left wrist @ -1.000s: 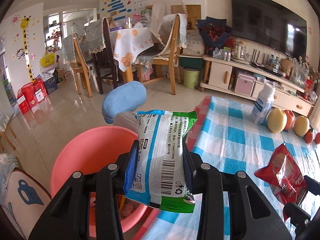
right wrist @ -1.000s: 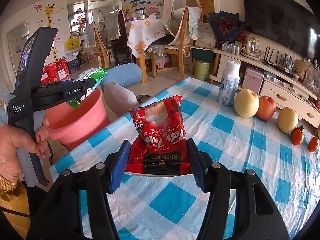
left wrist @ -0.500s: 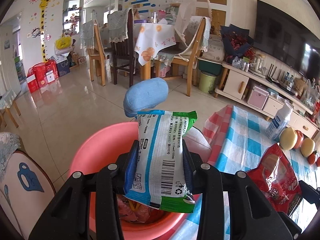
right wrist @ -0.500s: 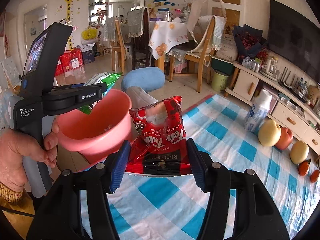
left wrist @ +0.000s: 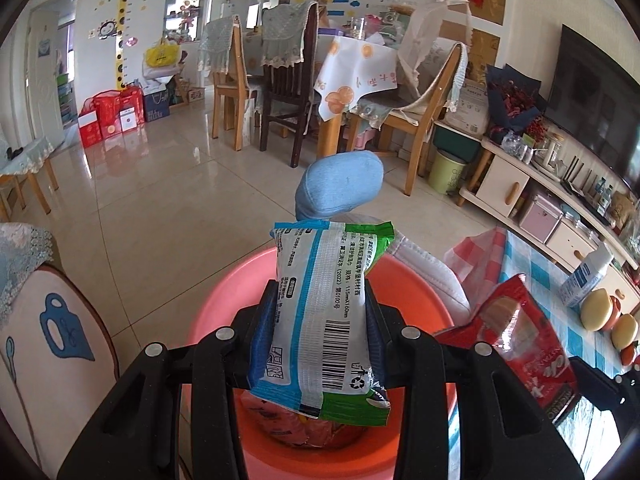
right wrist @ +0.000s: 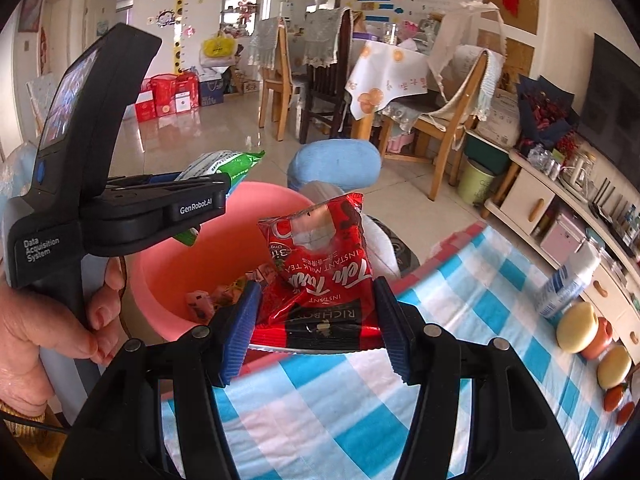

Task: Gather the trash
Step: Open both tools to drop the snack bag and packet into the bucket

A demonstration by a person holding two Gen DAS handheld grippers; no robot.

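Observation:
My left gripper (left wrist: 320, 320) is shut on a green, blue and white snack packet (left wrist: 324, 312) and holds it over the pink basin (left wrist: 224, 304), which has several wrappers in it. My right gripper (right wrist: 316, 320) is shut on a red milk tea packet (right wrist: 320, 268) and holds it at the table's edge, just right of the pink basin (right wrist: 168, 264). The left gripper (right wrist: 216, 196) shows in the right wrist view, above the basin's far left rim. The red packet (left wrist: 516, 332) shows at the right in the left wrist view.
The table has a blue and white checked cloth (right wrist: 460, 320). A white bottle (right wrist: 564, 284) and several fruits (right wrist: 576, 328) stand at its right side. A blue cushioned stool (left wrist: 340, 184) stands behind the basin. Dining chairs (left wrist: 280, 92) and a TV cabinet (left wrist: 532, 184) are farther back.
Both grippers have moved left with their packets. The green packet now hangs over the basin's middle, and the red packet has come from over the table to the basin's rim.

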